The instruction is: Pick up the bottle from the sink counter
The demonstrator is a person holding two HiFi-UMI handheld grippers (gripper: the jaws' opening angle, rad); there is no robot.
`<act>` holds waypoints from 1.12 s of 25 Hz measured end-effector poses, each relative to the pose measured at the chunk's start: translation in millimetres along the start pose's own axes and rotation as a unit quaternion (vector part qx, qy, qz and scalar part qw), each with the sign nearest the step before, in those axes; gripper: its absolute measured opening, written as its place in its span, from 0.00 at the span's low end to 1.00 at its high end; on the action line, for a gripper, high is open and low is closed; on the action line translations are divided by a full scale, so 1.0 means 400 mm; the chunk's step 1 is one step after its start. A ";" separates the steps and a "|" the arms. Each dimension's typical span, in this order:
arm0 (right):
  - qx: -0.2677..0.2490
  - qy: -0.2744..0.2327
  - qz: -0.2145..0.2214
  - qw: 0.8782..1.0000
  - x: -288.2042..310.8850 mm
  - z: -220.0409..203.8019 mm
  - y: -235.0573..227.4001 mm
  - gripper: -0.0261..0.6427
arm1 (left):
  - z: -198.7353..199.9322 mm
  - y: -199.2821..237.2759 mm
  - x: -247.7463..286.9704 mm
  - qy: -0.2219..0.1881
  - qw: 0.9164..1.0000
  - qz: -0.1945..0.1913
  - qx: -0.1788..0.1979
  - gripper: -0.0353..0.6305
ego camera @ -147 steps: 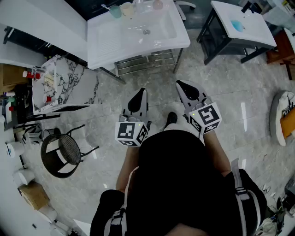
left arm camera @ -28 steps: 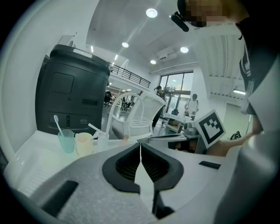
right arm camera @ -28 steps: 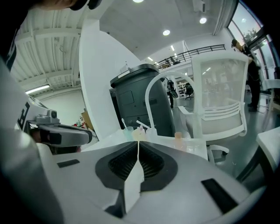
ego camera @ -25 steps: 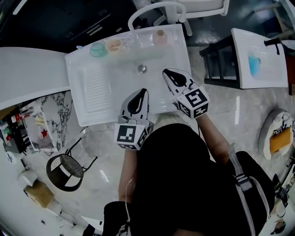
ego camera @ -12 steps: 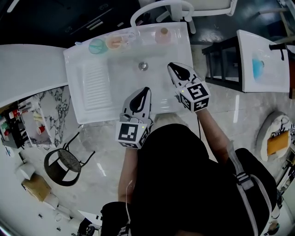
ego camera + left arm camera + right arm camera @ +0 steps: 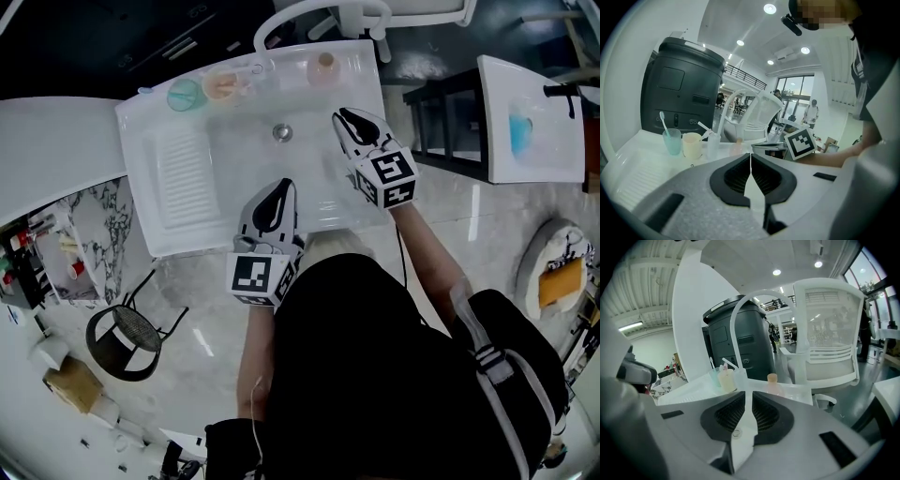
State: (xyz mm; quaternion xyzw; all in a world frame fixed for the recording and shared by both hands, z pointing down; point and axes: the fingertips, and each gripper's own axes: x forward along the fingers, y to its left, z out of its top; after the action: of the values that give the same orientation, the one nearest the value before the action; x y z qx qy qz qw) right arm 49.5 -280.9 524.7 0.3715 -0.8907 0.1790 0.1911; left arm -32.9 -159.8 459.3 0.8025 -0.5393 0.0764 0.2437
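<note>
Head view, contents listed by place from the drain (image 6: 282,132) of the white bench (image 6: 173,230).

- bottle (image 6: 324,67): small, pinkish, tan cap. Upright on the back rim, beyond the drain and to its right. Untouched.
- teal cup (image 6: 182,94), cream cup (image 6: 221,86): back rim, beyond the drain and to its left, well apart from the bottle.
- right gripper (image 6: 343,116): over the basin, just right of the drain, aimed toward the bottle. Its fingers have just been opening and now stand a narrow slit apart, with nothing between them.
- left gripper (image 6: 282,186): on the near side of the drain, by the front edge. Fingers pressed together, empty.

Step in hand, as judged: the reach for the bottle.

Handling notes:
- Spread the right fingers wider than the bottle's body before arriving.
- Come in low, so they straddle the body below the cap.
- Close squarely, since so light and narrow a thing probably tips at a glancing touch.
- Lift straight up.
</note>
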 end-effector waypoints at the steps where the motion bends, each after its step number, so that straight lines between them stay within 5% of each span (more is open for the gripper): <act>1: 0.000 0.000 -0.002 1.000 0.007 0.000 -0.004 0.09 | 0.000 0.001 0.003 0.001 1.000 -0.001 0.001 0.08; 28: -0.009 -0.013 -0.039 0.999 0.156 0.009 -0.110 0.22 | -0.031 -0.027 0.051 0.015 1.000 -0.010 -0.019 0.08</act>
State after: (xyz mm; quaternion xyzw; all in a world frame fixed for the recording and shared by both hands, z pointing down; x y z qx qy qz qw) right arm 40.2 -348.9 559.0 0.4066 -0.8794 0.1589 0.1899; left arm -12.9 -167.5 474.6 0.8017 -0.5289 0.0757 0.2678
